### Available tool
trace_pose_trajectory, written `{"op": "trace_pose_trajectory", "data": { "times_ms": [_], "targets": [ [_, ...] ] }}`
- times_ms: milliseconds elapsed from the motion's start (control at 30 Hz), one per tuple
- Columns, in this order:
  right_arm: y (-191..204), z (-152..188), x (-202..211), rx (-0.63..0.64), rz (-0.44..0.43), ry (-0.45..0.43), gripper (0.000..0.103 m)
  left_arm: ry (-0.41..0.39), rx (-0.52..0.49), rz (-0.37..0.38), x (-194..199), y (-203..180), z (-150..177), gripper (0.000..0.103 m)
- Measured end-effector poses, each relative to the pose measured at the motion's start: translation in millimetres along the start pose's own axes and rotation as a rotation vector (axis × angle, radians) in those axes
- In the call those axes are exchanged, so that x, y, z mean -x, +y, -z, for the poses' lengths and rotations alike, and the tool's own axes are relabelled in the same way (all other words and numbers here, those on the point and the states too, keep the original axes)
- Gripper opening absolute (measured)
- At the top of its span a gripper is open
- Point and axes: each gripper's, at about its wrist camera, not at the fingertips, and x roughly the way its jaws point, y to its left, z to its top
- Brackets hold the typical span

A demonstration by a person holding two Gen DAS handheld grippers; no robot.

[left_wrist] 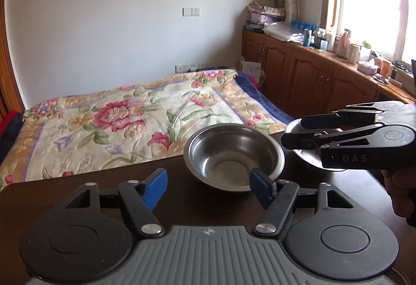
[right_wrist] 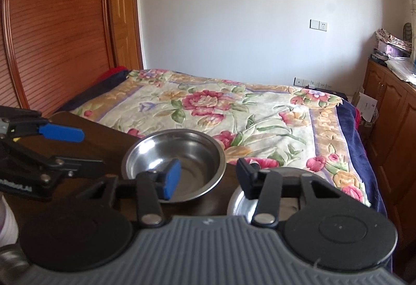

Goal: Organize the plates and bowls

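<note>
One shiny steel bowl (left_wrist: 234,155) sits empty near the far edge of the dark desk (left_wrist: 91,188), its rim wide and flared. One shallower steel plate (left_wrist: 306,152) lies just to its right. Two grippers hover: the left gripper (left_wrist: 208,186) has jaws spread, and the right gripper (right_wrist: 208,175), above the plate, likewise.

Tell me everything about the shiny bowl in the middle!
The bowl is round, silvery metal, looks like stainless steel, with a wide flared rim and a flat bottom. It is empty and stands upright on the dark brown table, near the far edge by the flowery bedspread. A second shiny dish sits close on its right. The left tool and right tool are both open near it; neither grips it.
</note>
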Motion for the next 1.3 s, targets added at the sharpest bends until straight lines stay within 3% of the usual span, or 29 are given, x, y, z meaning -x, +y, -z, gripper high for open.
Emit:
{"op": "trace_pose_trajectory", "data": {
  "times_ms": [233,567,1033,1100,1200,1300],
  "targets": [
    [0,-1,-23,0.013,0.005,0.045,0.042,0.038,0.021,0.002,-22,4,-2,0.059],
    [8,0,-36,0.03,0.0,0.085,0.041,0.073,0.048,0.015,-43,5,-5,0.054],
    [14,0,-48,0.051,-0.007,0.129,0.041,0.118,0.07,0.015,-54,14,0,0.036],
    [13,0,-49,0.04,-0.014,0.137,0.036,0.125,0.073,0.013,-55,17,1,0.031],
    [12,0,-50,0.022,-0.044,0.15,0.022,0.125,0.08,0.015,-55,19,2,0.025],
    [14,2,-50,0.018,-0.051,0.155,0.019,0.131,0.09,0.012,-54,21,2,0.022]
  ]
}}
